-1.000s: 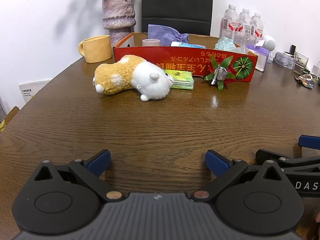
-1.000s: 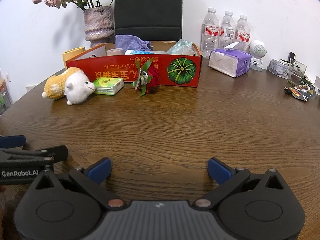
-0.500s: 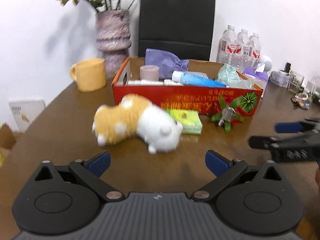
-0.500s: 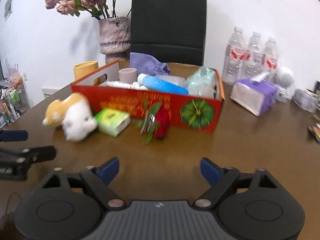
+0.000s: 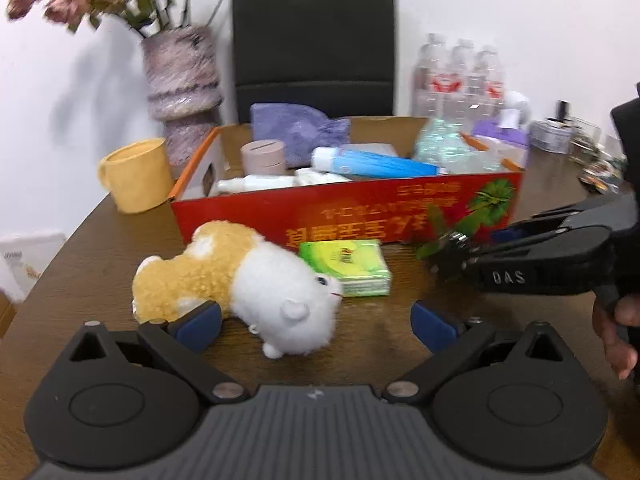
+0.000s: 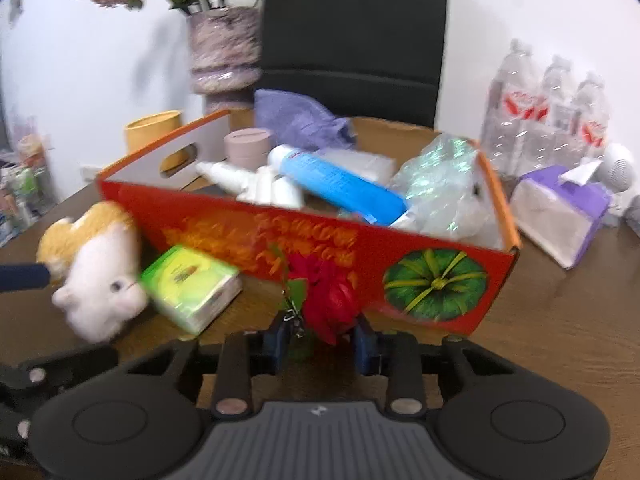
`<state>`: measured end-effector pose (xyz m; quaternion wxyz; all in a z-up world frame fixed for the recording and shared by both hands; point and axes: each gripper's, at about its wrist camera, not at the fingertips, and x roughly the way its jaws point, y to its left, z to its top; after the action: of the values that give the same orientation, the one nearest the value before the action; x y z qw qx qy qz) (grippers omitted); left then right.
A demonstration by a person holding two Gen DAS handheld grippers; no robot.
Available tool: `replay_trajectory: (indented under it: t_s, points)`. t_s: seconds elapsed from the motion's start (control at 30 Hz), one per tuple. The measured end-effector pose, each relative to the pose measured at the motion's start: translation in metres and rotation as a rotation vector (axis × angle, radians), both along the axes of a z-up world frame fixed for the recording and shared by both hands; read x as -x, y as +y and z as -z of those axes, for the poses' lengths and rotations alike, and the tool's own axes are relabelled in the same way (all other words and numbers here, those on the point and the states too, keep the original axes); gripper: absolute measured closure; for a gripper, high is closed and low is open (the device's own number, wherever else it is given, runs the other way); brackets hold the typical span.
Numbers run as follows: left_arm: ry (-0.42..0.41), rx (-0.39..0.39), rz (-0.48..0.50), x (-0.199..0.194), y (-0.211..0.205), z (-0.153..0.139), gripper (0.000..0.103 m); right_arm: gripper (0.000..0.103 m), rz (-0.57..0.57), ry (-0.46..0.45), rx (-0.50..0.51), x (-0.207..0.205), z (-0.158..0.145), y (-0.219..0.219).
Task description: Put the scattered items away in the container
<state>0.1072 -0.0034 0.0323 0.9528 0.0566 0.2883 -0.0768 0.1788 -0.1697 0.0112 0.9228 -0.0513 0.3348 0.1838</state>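
A red cardboard box [image 5: 360, 216] [image 6: 224, 220] holds several items. In front of it lie a yellow-and-white plush toy [image 5: 240, 280] [image 6: 96, 264], a green tissue pack [image 5: 348, 266] [image 6: 192, 288] and a red flower clip with green leaves [image 6: 324, 296] [image 5: 436, 236]. My left gripper [image 5: 316, 326] is open, its fingers on either side of the plush's white head. My right gripper [image 6: 320, 338] has its fingers narrowed around the flower clip, which sits between them at the box's front wall; in the left wrist view it [image 5: 460, 256] comes in from the right.
A yellow mug [image 5: 136, 176] and a vase of flowers [image 5: 182, 84] stand left of the box. A black chair [image 5: 314, 36] is behind it. Water bottles [image 6: 548, 120] and a purple tissue pack [image 6: 560, 216] stand to the right, on the brown wooden table [image 6: 560, 320].
Both grippers have moved forward toward the box. The left now reaches the plush toy. The right has narrowed its fingers from wide open to around the flower clip.
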Motion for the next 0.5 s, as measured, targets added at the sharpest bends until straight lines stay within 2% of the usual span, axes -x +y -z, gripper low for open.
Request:
replay_trajectory:
  t_s: [0.07, 0.13, 0.2, 0.23, 0.27, 0.4, 0.43, 0.47, 0.5]
  points:
    - [-0.021, -0.014, 0.101, 0.014, -0.004, -0.001, 0.0, 0.072, -0.129, 0.06, -0.105, 0.015, -0.005, -0.01]
    - [-0.006, -0.007, 0.251, 0.025, -0.011, 0.0, 0.0, 0.07, -0.231, 0.214, -0.272, 0.023, -0.006, -0.031]
    - [0.013, -0.004, 0.367, 0.034, -0.019, 0.002, 0.0, 0.052, -0.247, 0.307, -0.331, 0.031, -0.004, -0.042]
    - [0.016, -0.012, 0.406, 0.039, -0.025, 0.003, 0.0, 0.03, -0.248, 0.294, -0.311, 0.039, -0.006, -0.047]
    - [0.019, -0.026, 0.437, 0.041, -0.03, 0.005, 0.0, 0.022, -0.249, 0.28, -0.29, 0.047, -0.007, -0.052]
    - [0.031, -0.083, 0.488, 0.037, -0.051, 0.015, 0.0, 0.022, -0.264, 0.222, -0.21, 0.066, -0.019, -0.071]
    - [0.032, -0.093, 0.494, 0.034, -0.056, 0.018, 0.001, 0.022, -0.253, 0.195, -0.156, 0.068, -0.022, -0.074]
    - [0.026, -0.102, 0.504, 0.032, -0.058, 0.019, 0.005, 0.022, -0.239, 0.165, -0.099, 0.07, -0.023, -0.075]
    - [0.02, -0.107, 0.517, 0.031, -0.058, 0.02, 0.017, 0.022, -0.229, 0.142, -0.054, 0.072, -0.024, -0.075]
